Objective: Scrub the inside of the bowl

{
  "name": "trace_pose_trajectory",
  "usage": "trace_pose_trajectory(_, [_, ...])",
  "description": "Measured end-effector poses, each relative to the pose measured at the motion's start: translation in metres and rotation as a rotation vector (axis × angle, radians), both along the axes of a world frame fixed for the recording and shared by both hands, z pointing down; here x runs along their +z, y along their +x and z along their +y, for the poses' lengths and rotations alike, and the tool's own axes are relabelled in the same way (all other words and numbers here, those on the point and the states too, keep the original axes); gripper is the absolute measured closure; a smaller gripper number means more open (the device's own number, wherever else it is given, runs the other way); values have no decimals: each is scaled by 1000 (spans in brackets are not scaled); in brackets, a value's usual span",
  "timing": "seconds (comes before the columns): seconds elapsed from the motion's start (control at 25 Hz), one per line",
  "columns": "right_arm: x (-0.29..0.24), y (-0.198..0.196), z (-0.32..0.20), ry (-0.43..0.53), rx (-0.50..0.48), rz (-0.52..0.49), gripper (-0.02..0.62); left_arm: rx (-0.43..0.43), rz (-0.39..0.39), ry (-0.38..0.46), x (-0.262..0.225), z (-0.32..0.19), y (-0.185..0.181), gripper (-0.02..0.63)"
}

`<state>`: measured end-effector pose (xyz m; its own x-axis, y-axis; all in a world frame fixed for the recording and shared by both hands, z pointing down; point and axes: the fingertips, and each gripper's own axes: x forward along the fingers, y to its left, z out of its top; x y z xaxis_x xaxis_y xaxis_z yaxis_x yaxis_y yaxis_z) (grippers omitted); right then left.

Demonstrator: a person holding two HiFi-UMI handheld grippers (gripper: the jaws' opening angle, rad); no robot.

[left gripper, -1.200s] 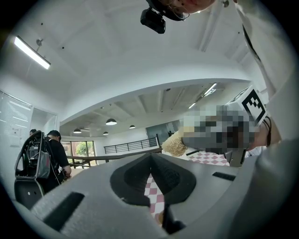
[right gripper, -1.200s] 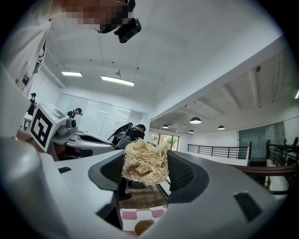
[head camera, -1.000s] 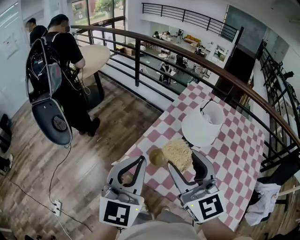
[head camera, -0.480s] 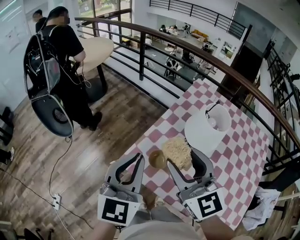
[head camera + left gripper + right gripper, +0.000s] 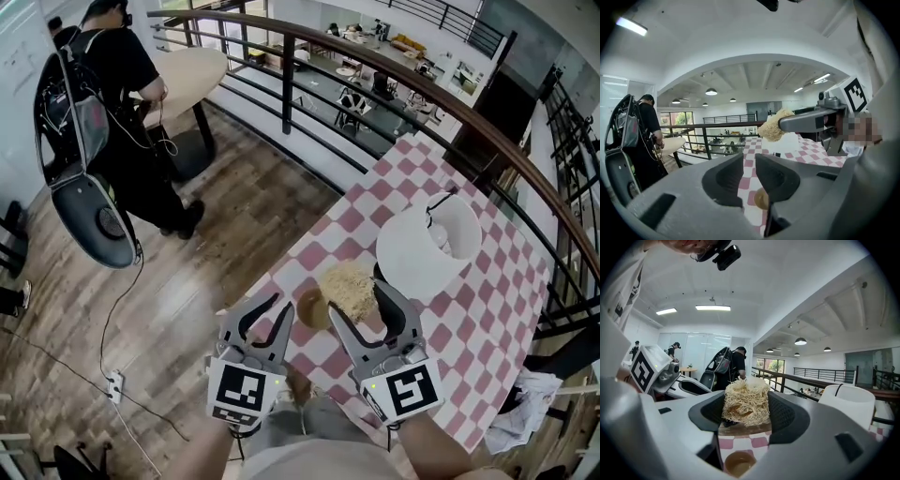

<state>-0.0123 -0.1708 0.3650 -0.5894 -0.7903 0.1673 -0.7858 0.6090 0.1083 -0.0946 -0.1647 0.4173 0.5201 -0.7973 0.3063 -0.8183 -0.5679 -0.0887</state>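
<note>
The right tongs (image 5: 354, 298) are clenched on the fibrous scrubber (image 5: 746, 401). The left tongs (image 5: 281, 302) are slightly parted and hold nothing. Just below and between both tongs, the small brown bowl (image 5: 312, 309) sits unheld near the edge of the desk (image 5: 469, 309). Pressing the scrubber in with nothing steadying the bowl would likely skid or tip it over that edge. Beyond the right tongs, the white container (image 5: 427, 248) could get bumped.

We've got our right claw (image 5: 746, 414) clamped on a straw-coloured fibre scrubber (image 5: 746, 398), jaws pressing in from both sides. Below it, the small brown bowl (image 5: 739, 464) sits on the pink-checked surface (image 5: 758, 442). Off to the right stands a white container (image 5: 847, 401).
</note>
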Motion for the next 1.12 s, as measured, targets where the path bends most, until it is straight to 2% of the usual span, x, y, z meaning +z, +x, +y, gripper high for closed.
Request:
trace_pose_trajectory(0.08, [18, 1, -6, -14, 2, 31, 342, 6, -30, -46, 20, -5, 3, 528])
trace_pose_trajectory(0.36, [85, 7, -24, -130, 17, 77, 342, 26, -63, -214, 87, -21, 12, 517])
trace_pose_trajectory(0.56, [134, 9, -27, -211, -1, 104, 342, 37, -35, -351, 141, -33, 19, 506])
trace_pose_trajectory(0.76, [179, 13, -23, -284, -11, 125, 342, 25, -24, -437, 182, -42, 25, 506])
trace_pose_trajectory(0.96, [211, 18, -21, -333, 4, 108, 342, 4, 69, -553, 221, -41, 33, 506])
trace_pose_trajectory(1.12, [233, 25, -14, -360, 17, 87, 342, -11, 27, -611, 252, -35, 36, 506])
